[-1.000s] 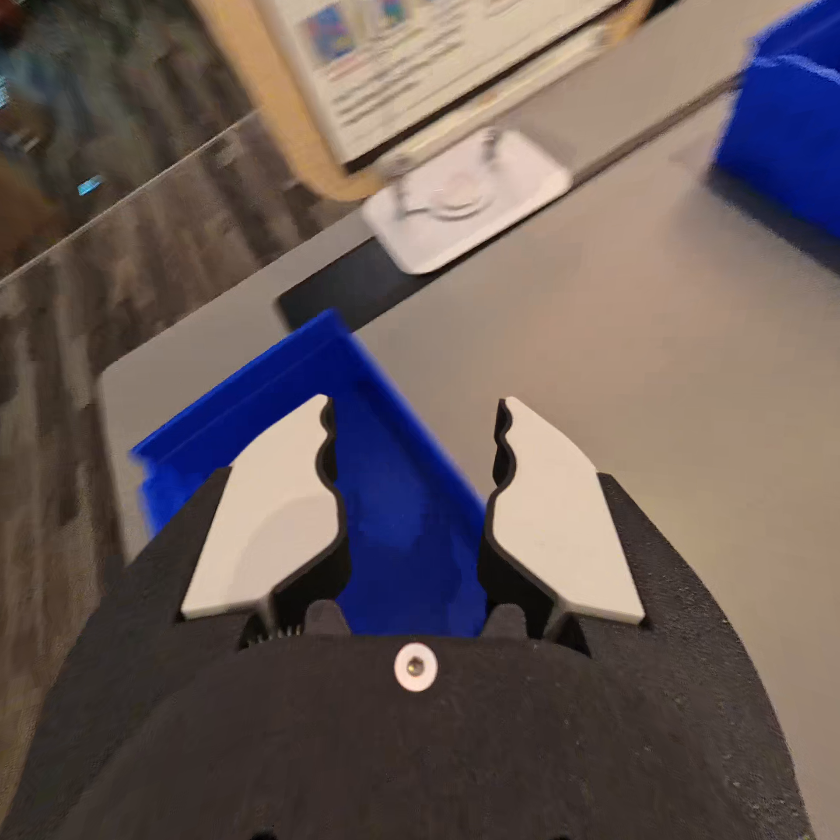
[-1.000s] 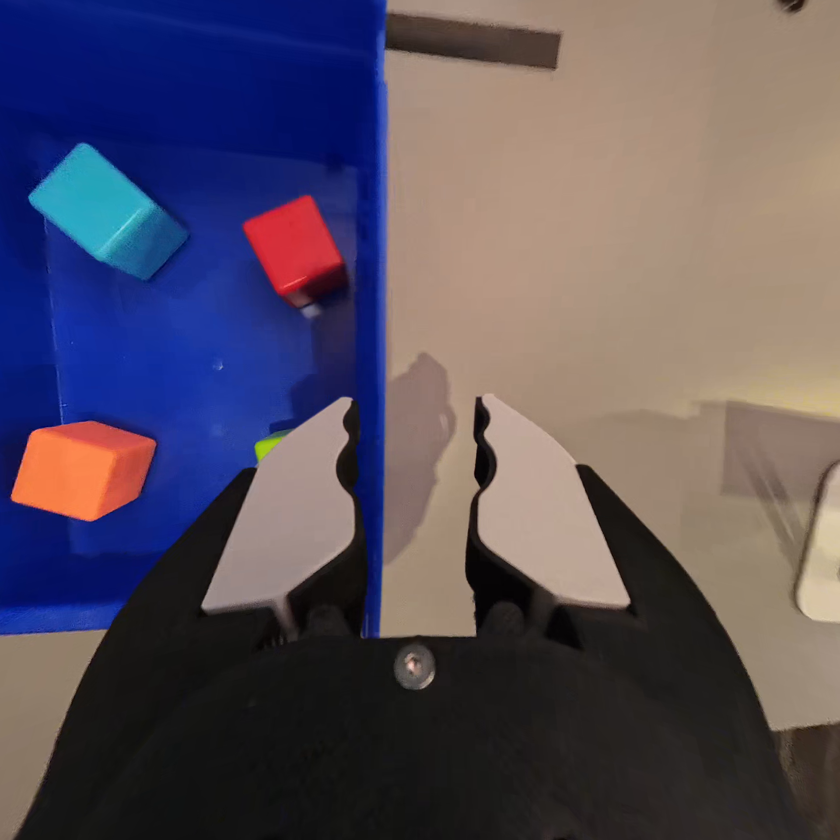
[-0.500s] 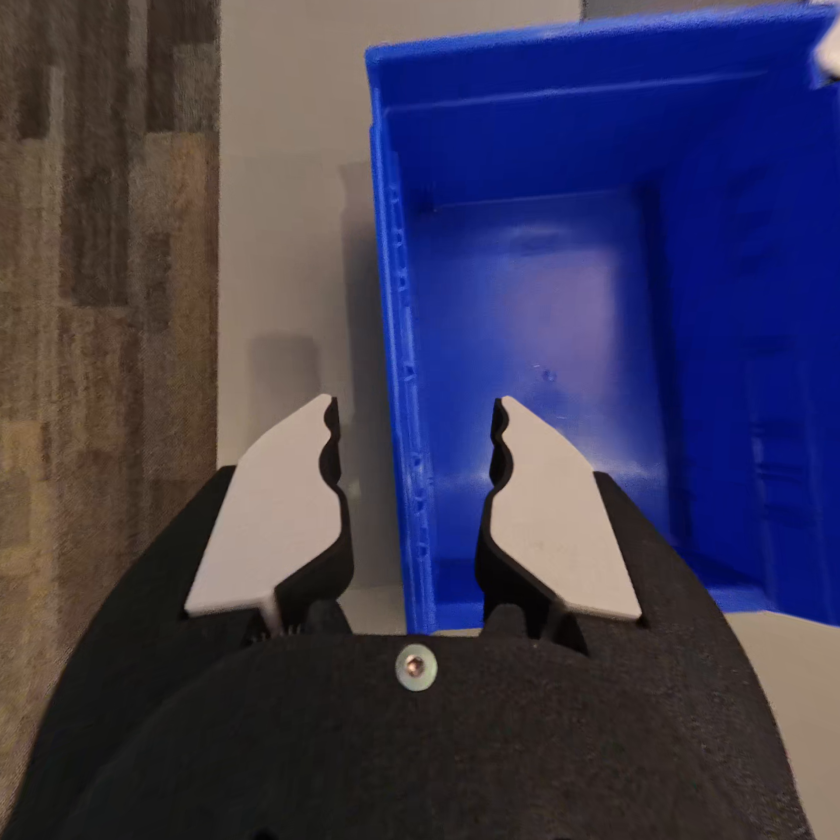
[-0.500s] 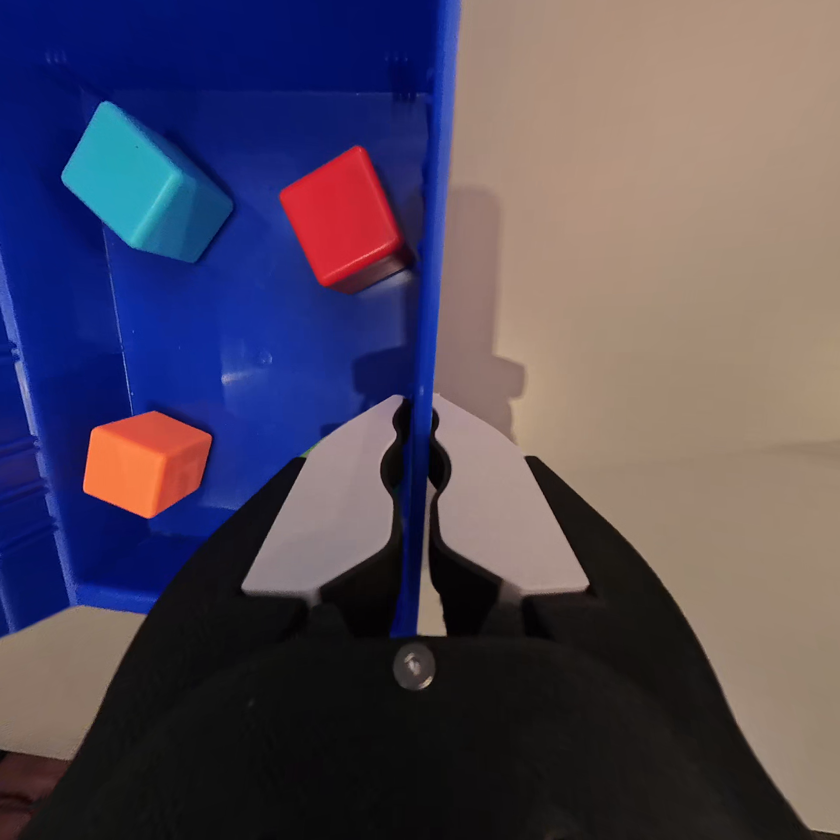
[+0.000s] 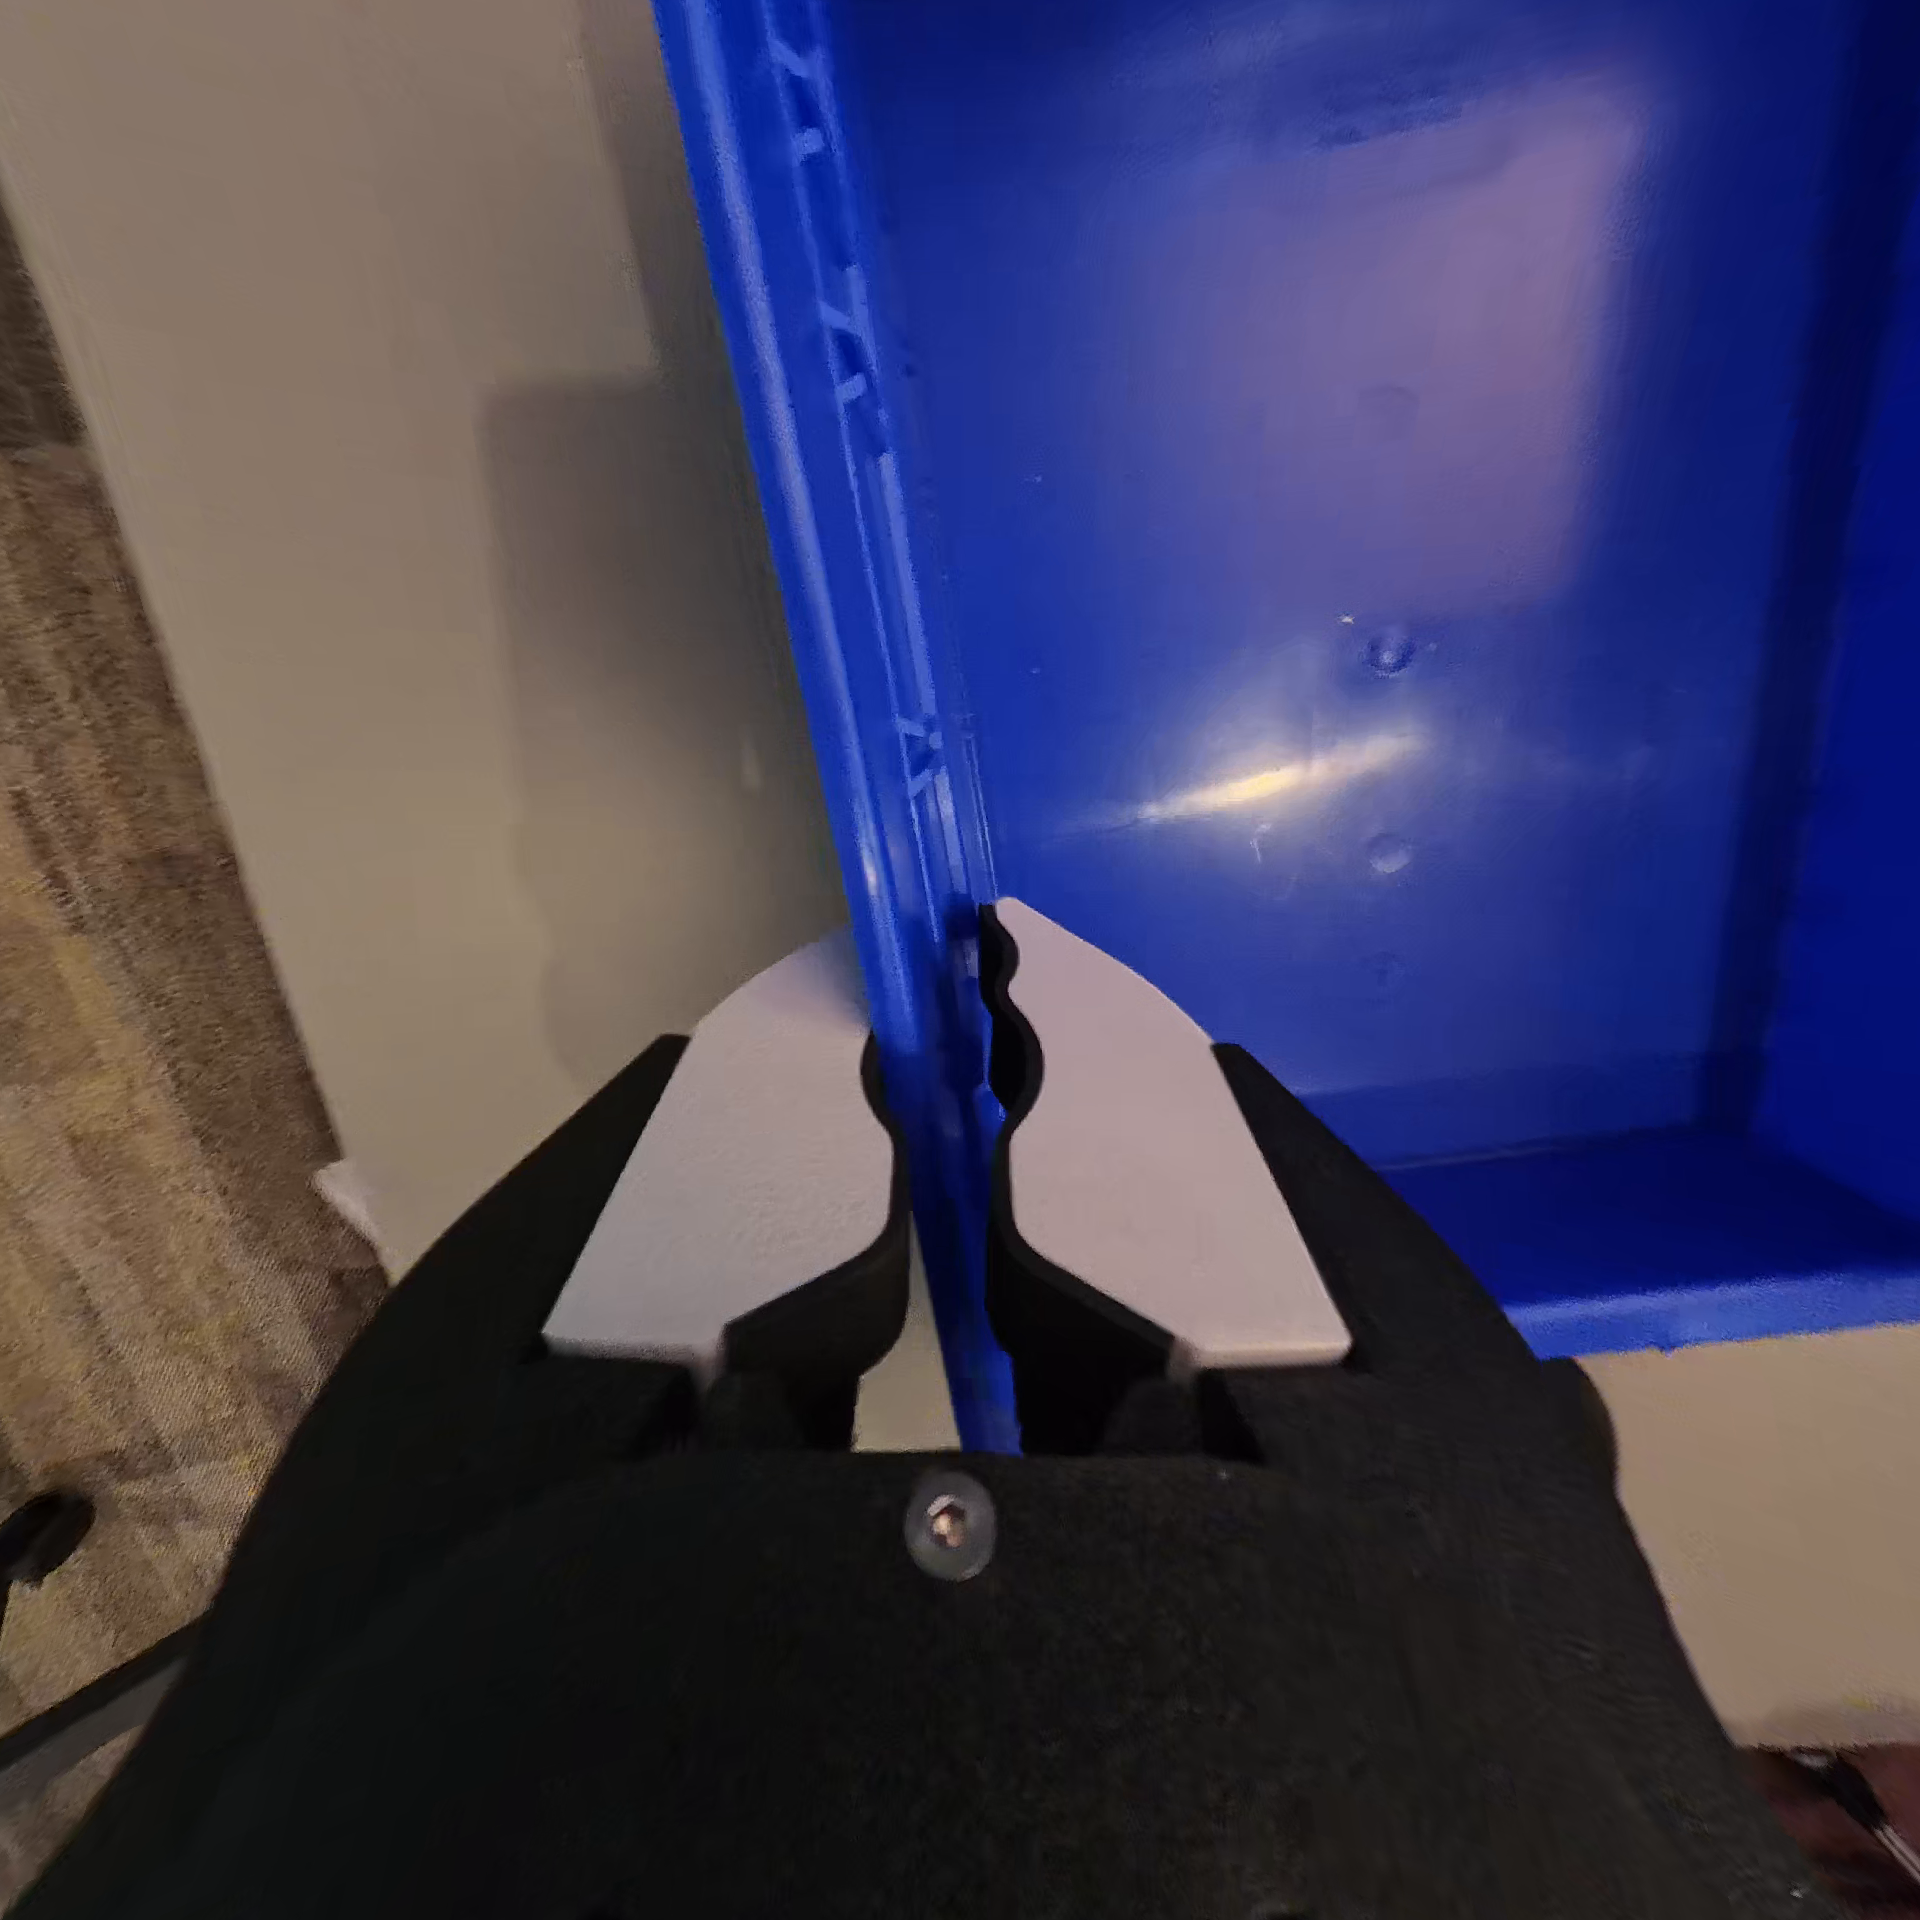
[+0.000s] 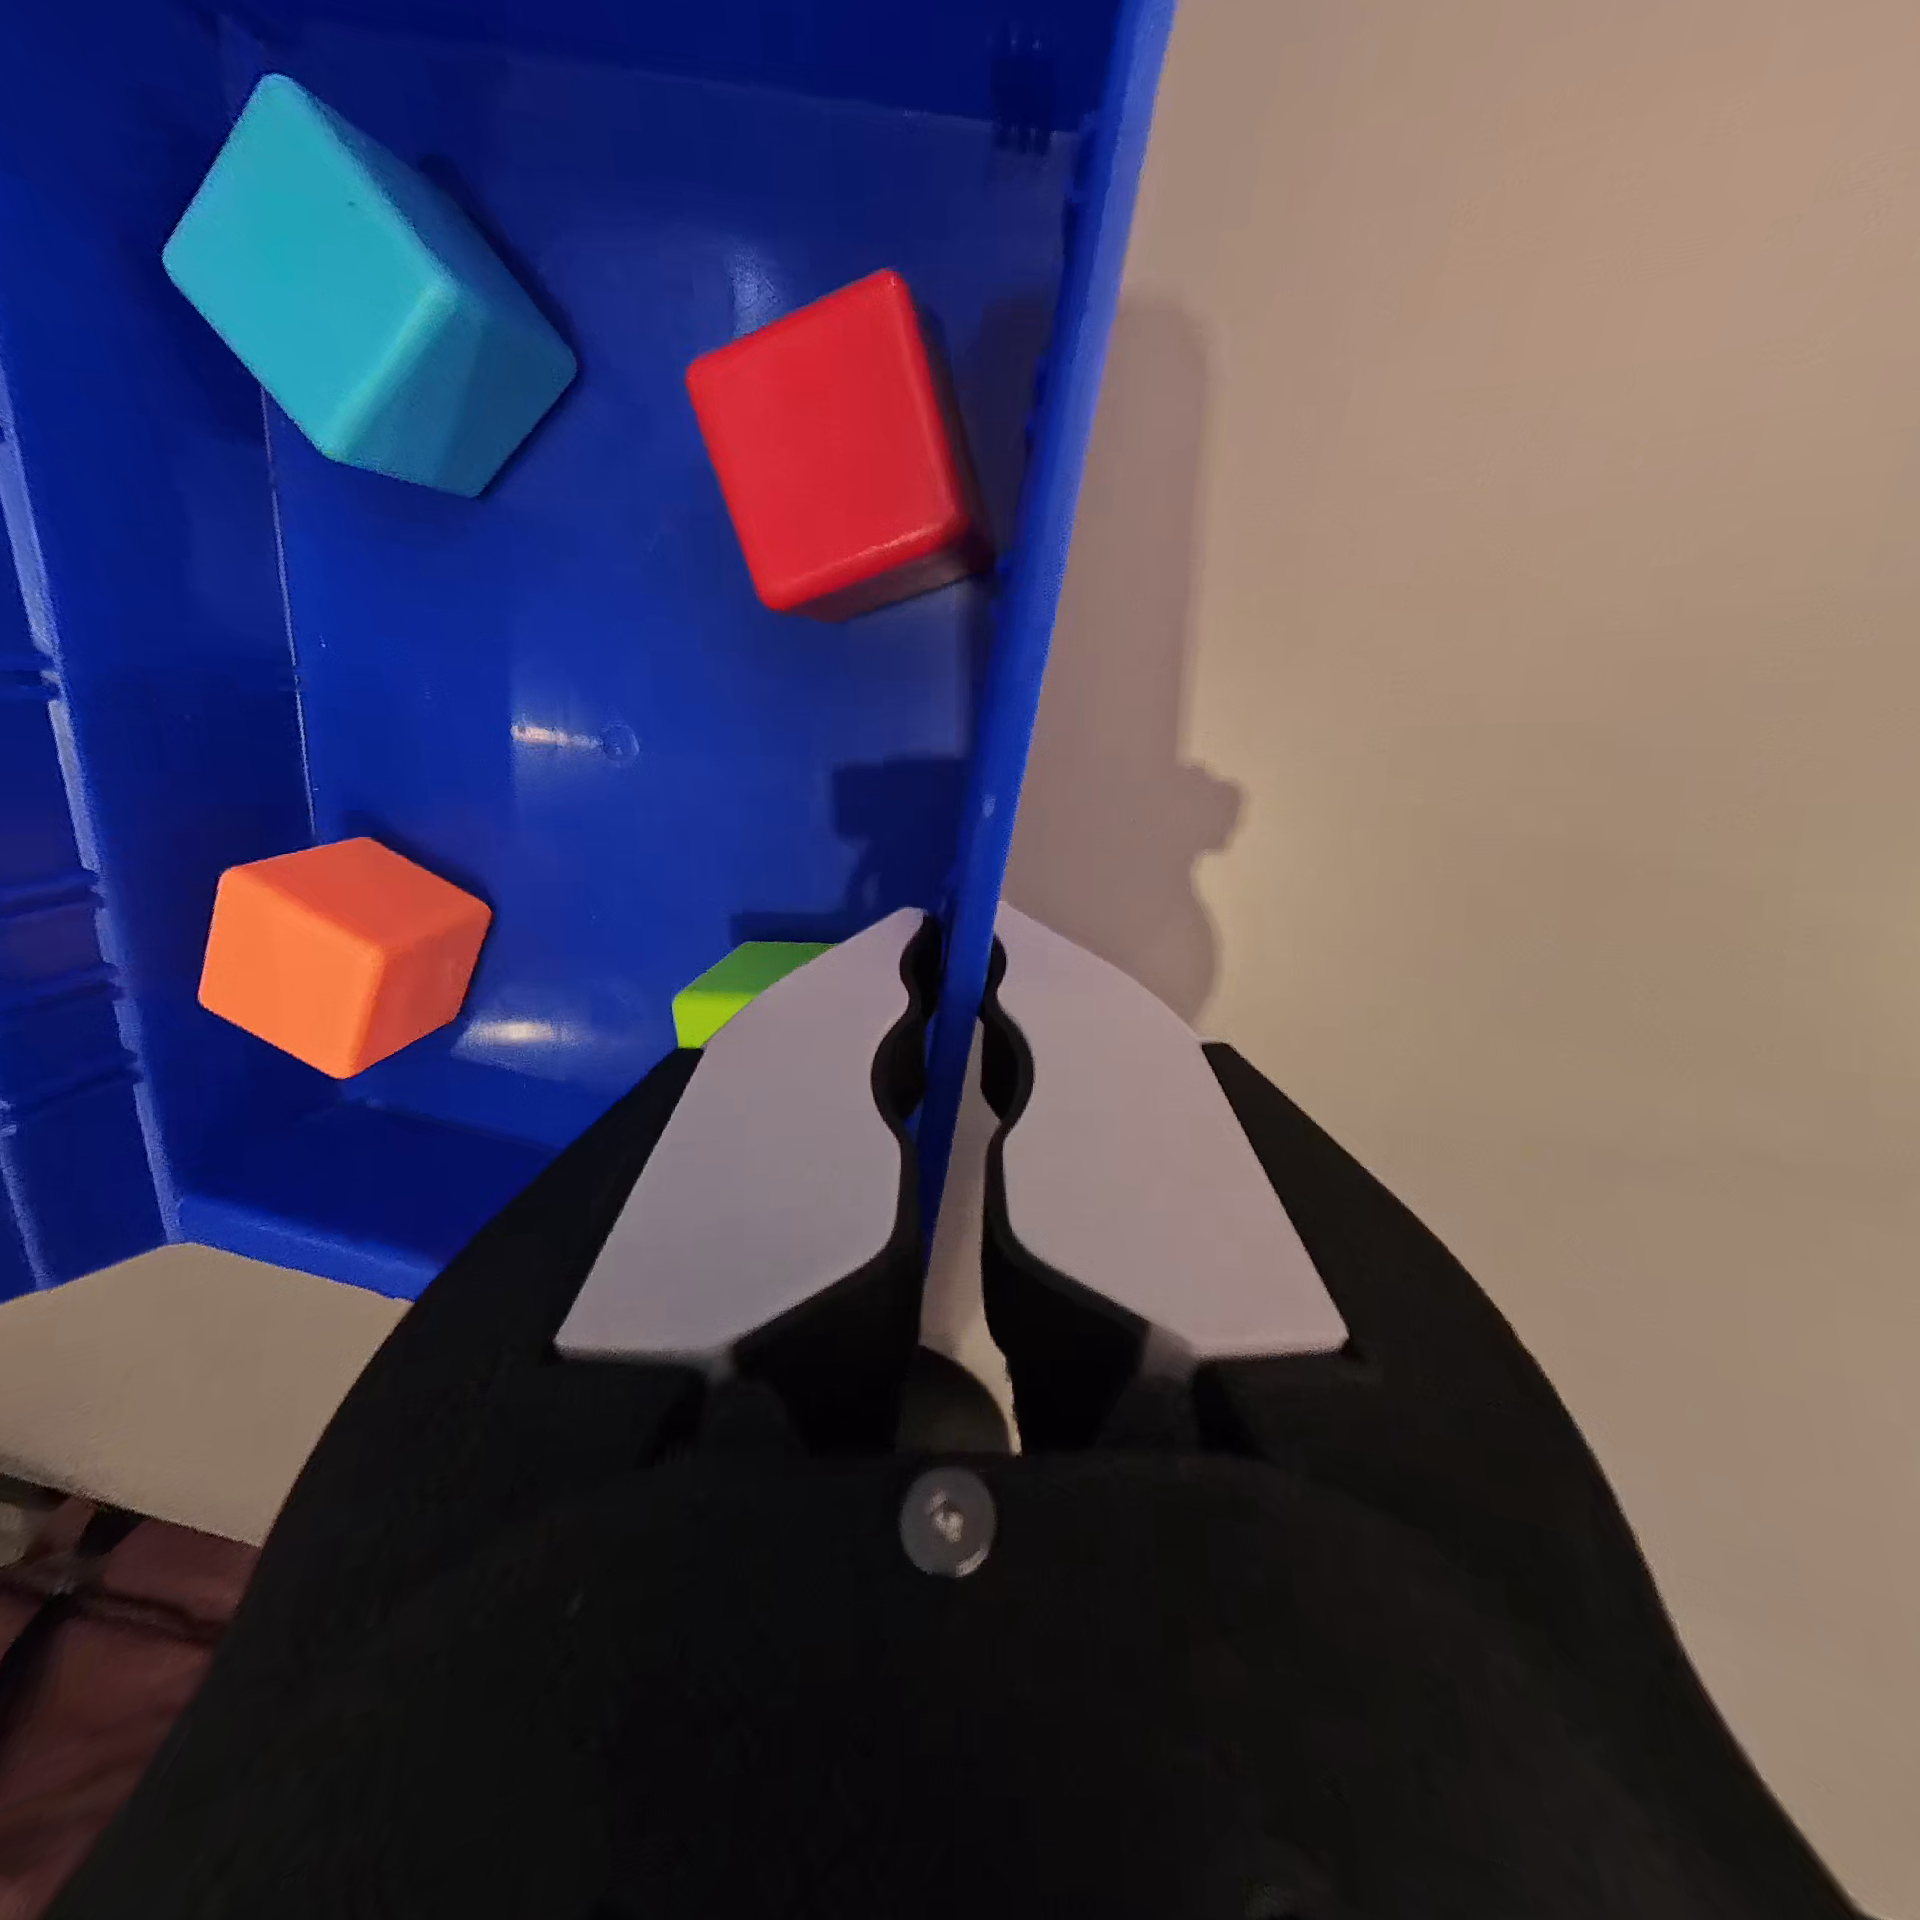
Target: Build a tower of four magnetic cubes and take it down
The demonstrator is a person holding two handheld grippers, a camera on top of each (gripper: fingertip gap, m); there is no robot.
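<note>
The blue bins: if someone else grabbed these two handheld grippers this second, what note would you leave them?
Left gripper: jaws shut on the side wall of the empty blue bin.
Right gripper: jaws shut on the side wall of the blue bin with cubes.
In that bin, all loose and apart: teal cube, red cube, orange cube, and green cube, partly hidden behind the jaws.
Done: both bins gripped; no cube picked or stacked.
Left: probably position the bins, build the four-cube tower, then take it down.
</note>
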